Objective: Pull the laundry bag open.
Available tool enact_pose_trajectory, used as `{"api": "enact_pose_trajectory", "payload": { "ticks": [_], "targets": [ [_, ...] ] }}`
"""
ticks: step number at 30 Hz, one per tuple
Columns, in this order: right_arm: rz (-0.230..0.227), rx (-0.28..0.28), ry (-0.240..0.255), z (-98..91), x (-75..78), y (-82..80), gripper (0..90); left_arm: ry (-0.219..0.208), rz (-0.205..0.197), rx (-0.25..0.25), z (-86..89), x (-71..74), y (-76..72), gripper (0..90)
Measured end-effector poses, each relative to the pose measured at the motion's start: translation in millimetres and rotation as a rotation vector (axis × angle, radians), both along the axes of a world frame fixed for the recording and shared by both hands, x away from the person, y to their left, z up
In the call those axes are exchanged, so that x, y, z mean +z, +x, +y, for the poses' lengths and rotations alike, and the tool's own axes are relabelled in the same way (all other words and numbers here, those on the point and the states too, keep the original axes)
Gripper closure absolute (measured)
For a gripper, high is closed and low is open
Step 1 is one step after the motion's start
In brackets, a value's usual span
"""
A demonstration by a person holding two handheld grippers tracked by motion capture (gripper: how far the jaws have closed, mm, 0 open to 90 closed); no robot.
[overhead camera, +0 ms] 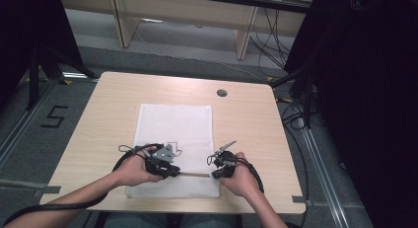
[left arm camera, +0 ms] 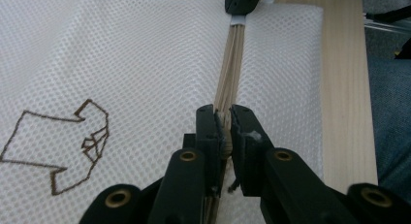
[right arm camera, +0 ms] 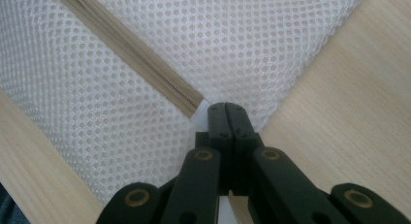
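A white mesh bag (overhead camera: 175,124) lies flat on the wooden table (overhead camera: 246,119), with a beige zipper (overhead camera: 194,174) running along its near edge. My left gripper (overhead camera: 175,172) is at the zipper's left part, its jaws shut on the zipper (left arm camera: 231,64), pinching what looks like the slider; the left gripper view shows my left gripper (left arm camera: 223,112) from behind. My right gripper (overhead camera: 215,174) holds the zipper's right end. In the right gripper view the right gripper (right arm camera: 225,107) is shut on a small white tab (right arm camera: 201,112) where the zipper (right arm camera: 135,49) ends. The two grippers face each other along the zipper.
A brown outline logo (left arm camera: 72,146) is stitched on the mesh. A round cable hole (overhead camera: 222,93) sits near the table's far edge. The table's front edge runs just behind my hands. Cables and dark stands flank the table on the floor.
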State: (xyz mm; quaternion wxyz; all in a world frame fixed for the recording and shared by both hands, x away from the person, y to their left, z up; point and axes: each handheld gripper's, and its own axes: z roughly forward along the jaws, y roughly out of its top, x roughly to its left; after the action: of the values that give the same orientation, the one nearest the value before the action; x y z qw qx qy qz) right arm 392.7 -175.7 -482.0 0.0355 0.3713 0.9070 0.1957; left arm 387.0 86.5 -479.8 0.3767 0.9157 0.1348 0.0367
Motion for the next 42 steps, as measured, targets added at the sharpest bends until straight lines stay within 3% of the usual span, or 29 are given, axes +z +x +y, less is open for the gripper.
{"api": "enact_pose_trajectory", "payload": {
  "ticks": [6, 8, 9, 14, 17, 19, 21, 27, 32, 35, 37, 42],
  "targets": [
    [0.009, -0.014, -0.001, 0.4, 0.4, -0.9, 90.0, -0.011, 0.007, 0.007, 1.8, -0.9, -2.2, 82.4],
    [0.01, -0.015, -0.002, 0.6, 0.5, -1.0, 90.0, 0.007, -0.01, -0.007, 3.1, 0.2, -1.2, 82.4],
    [0.009, -0.015, -0.001, 0.5, 0.5, -1.0, 90.0, -0.009, 0.006, 0.001, 3.3, -0.1, -1.5, 82.4],
    [0.017, -0.022, 0.004, 0.8, 0.4, -1.4, 90.0, -0.015, 0.012, 0.011, 6.7, -0.2, -2.2, 82.4],
    [0.008, -0.014, -0.004, 0.7, 0.6, -1.1, 90.0, -0.001, 0.003, 0.003, 9.3, -0.2, -2.6, 82.4],
    [-0.001, -0.007, -0.006, 0.7, 0.2, -0.8, 90.0, -0.016, 0.006, 0.012, 10.3, -0.4, -3.2, 82.4],
    [0.011, -0.017, -0.005, 0.9, 0.7, -1.4, 90.0, -0.002, -0.001, 0.005, 11.9, 0.3, -2.7, 82.4],
    [0.009, -0.016, -0.004, 0.9, 0.6, -1.2, 90.0, -0.024, 0.011, 0.007, 14.5, -0.5, -2.6, 82.4],
    [-0.003, 0.0, -0.003, 0.3, 0.0, -0.1, 90.0, -0.003, -0.006, 0.012, 18.9, 0.6, -3.7, 82.4],
    [-0.001, -0.009, -0.005, 0.7, 0.2, -0.8, 90.0, -0.022, 0.003, 0.02, 21.2, 0.8, -3.7, 82.4],
    [-0.002, -0.009, -0.006, 0.8, 0.2, -0.8, 90.0, -0.002, -0.007, 0.013, 23.1, 1.5, -3.3, 82.5],
    [0.001, -0.011, -0.006, 0.7, 0.3, -0.9, 90.0, -0.023, 0.005, 0.032, 27.4, 0.5, -4.1, 82.5]
  ]
}}
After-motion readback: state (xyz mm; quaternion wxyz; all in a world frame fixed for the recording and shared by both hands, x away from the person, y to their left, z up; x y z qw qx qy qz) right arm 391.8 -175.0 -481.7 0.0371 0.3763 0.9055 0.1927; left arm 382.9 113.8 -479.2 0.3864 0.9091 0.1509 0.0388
